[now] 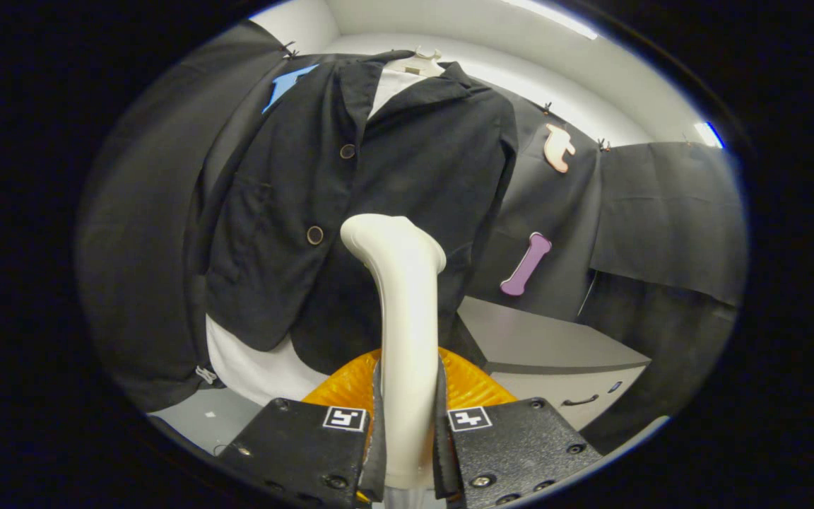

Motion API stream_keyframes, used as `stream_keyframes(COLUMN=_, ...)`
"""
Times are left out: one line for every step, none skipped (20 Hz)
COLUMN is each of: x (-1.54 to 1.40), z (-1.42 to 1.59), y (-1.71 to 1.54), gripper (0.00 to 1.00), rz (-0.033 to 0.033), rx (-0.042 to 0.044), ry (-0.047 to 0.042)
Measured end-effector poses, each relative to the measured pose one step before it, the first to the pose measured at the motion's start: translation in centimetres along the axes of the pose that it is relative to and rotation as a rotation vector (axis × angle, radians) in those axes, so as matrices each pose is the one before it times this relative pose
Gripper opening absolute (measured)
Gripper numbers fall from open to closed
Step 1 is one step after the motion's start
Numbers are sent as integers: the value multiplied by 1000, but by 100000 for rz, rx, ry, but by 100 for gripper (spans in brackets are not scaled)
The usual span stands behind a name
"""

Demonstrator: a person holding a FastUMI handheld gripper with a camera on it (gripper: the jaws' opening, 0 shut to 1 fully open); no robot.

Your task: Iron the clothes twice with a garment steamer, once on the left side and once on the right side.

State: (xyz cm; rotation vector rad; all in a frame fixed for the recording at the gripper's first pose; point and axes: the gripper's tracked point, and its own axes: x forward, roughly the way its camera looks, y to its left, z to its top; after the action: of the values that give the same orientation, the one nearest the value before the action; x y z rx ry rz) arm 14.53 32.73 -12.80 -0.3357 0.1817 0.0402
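A black jacket [379, 184] hangs on a hanger over a white shirt [251, 367], right ahead of me. My gripper [407, 431] is shut on the white handle of the garment steamer [403, 311], both fingers pressing its sides. The steamer rises from between the fingers and bends at its top toward the jacket's front, just right of the lower button [315, 235]. Whether its head touches the cloth is hidden. An orange ridged part [470, 385] shows behind the handle, just above the fingers.
A grey cabinet [548, 346] with a drawer handle stands to the right of the jacket, beyond my right finger. Black cloth covers the booth walls on both sides. A pale floor patch [209, 417] lies below the shirt hem.
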Motion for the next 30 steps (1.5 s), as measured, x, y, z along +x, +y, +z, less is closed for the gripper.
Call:
stream_keyframes(x=-79, z=-578, y=115, gripper=29, rz=356, rx=-460, ry=886)
stream_keyframes(x=-30, z=-561, y=154, gripper=29, rz=289, rx=-458, ry=1113)
stream_keyframes(x=-15, z=-885, y=23, gripper=29, rz=243, rx=-130, ry=1294)
stream_keyframes(x=6, z=-734, y=102, gripper=29, rz=457, rx=-71, ry=1740)
stream_keyframes(x=49, z=-817, y=0, gripper=29, rz=805, rx=482, ry=2505)
stream_keyframes(x=73, z=-1051, y=60, gripper=29, rz=654, rx=235, ry=2582)
stream_keyframes(x=171, z=-1053, y=66, gripper=29, rz=365, rx=-245, ry=2599)
stream_keyframes(x=69, z=-1037, y=76, gripper=29, rz=188, rx=-288, ry=2350)
stream_keyframes(x=21, z=-795, y=49, gripper=29, rz=52, rx=-407, ry=1968)
stream_keyframes(x=28, z=-785, y=-19, gripper=29, rz=29, rx=-483, ry=1608)
stream_keyframes(x=27, z=-656, y=59, gripper=29, rz=338, rx=-444, ry=1435)
stream_keyframes(x=223, z=-647, y=178, gripper=29, rz=651, rx=-506, ry=1374)
stream_keyframes(x=409, z=-858, y=-176, gripper=29, rz=213, rx=-814, ry=1333)
stream_keyframes(x=73, z=-780, y=-61, gripper=29, rz=-254, rx=-848, ry=1355)
stream_keyframes(x=107, z=-850, y=29, gripper=29, rz=-155, rx=-588, ry=1596)
stream_keyframes(x=169, z=-565, y=55, gripper=29, rz=187, rx=-96, ry=1693)
stream_keyframes(x=116, z=-671, y=148, gripper=29, rz=802, rx=151, ry=2439)
stream_keyframes(x=-64, z=-402, y=172, gripper=29, rz=1038, rx=1296, ry=1792)
stream_keyframes(x=-69, z=-116, y=121, gripper=29, rz=239, rx=796, ry=922)
stream_keyframes(x=-80, z=167, y=-114, gripper=29, rz=-97, rx=257, ry=127)
stream_keyframes(x=-127, z=351, y=-10, gripper=29, rz=297, rx=572, ry=-321)
stream_keyframes(x=-379, z=678, y=1, gripper=29, rz=354, rx=346, ry=-994)
stream_keyframes(x=-403, z=772, y=-86, gripper=29, rz=330, rx=468, ry=-1698)
stream_keyframes(x=-615, z=1095, y=-77, gripper=29, rz=432, rx=768, ry=-2118)
stream_keyframes(x=-733, z=1140, y=-24, gripper=29, rz=463, rx=1252, ry=-2219)
stream_keyframes(x=-756, z=1386, y=-87, gripper=29, rz=373, rx=1213, ry=-2480)
stream_keyframes(x=-817, z=1701, y=-24, gripper=29, rz=616, rx=1091, ry=-3086)
stream_keyframes(x=-748, z=1975, y=51, gripper=29, rz=902, rx=1332, ry=-3966)
stream_keyframes(x=-751, z=2185, y=25, gripper=29, rz=551, rx=1318, ry=-4586)
stream_keyframes(x=-557, z=2372, y=33, gripper=29, rz=310, rx=1162, ry=-5263)
